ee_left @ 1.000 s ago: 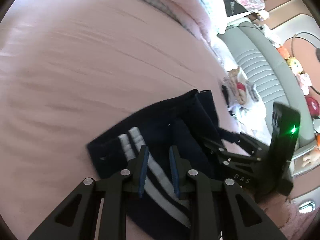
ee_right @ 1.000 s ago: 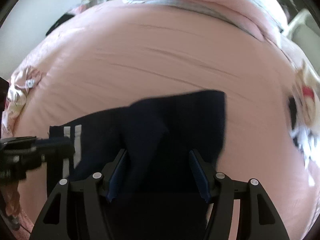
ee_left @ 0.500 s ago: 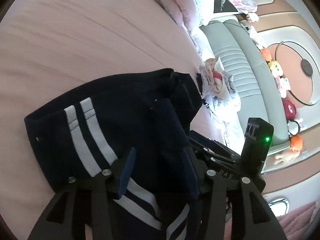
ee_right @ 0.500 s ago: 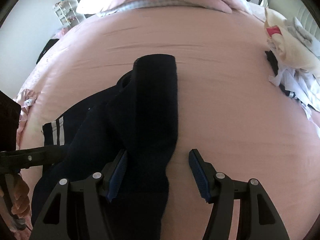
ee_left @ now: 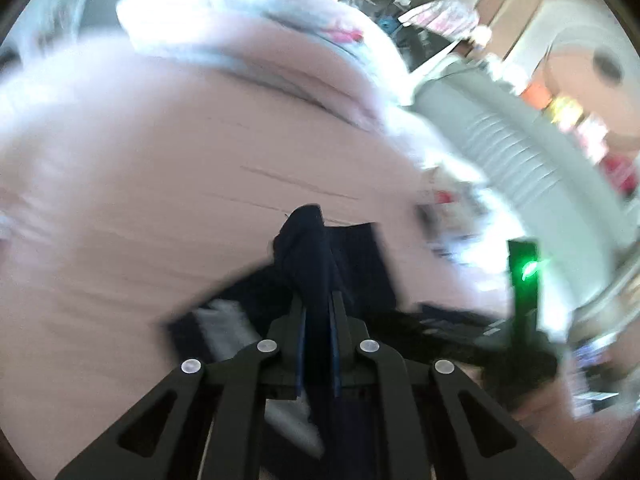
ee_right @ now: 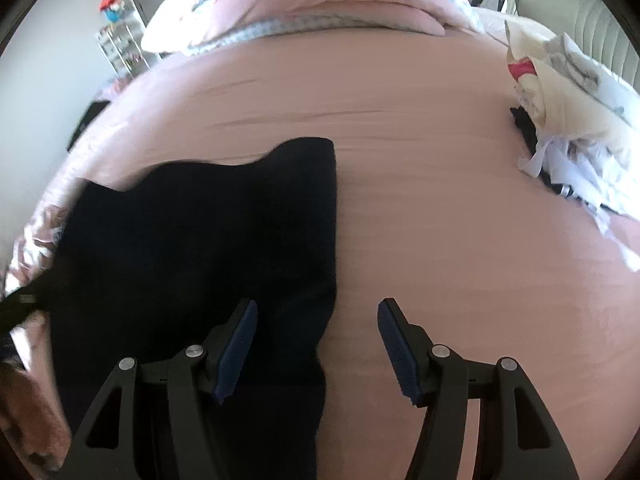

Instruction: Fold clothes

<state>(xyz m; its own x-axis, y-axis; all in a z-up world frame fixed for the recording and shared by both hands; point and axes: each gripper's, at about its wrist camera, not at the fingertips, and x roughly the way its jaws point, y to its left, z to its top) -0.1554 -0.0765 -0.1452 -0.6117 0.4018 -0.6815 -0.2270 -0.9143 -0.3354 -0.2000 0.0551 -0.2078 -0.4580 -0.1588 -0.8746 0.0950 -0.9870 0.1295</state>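
A dark navy garment with white stripes point(ee_left: 316, 256) lies on the pink bed point(ee_left: 140, 200). My left gripper point(ee_left: 318, 312) is shut on a bunched fold of the navy garment, which sticks up between the fingers; the view is blurred by motion. In the right wrist view the navy garment point(ee_right: 208, 240) spreads over the left half of the bed point(ee_right: 440, 200). My right gripper point(ee_right: 316, 320) is open, with its left finger over the cloth and its right finger over bare sheet. It holds nothing.
A pile of white and cream clothes point(ee_right: 568, 120) lies at the bed's right side. Folded pink and white bedding point(ee_right: 312, 4) lies at the far end. A grey padded headboard point(ee_left: 500, 140) stands to the right. The other gripper's body with a green light point(ee_left: 524, 280) is close on the right.
My left gripper has closed on a fold of the navy garment and swung upward. My right gripper stays open; the garment has spread wider to its left.
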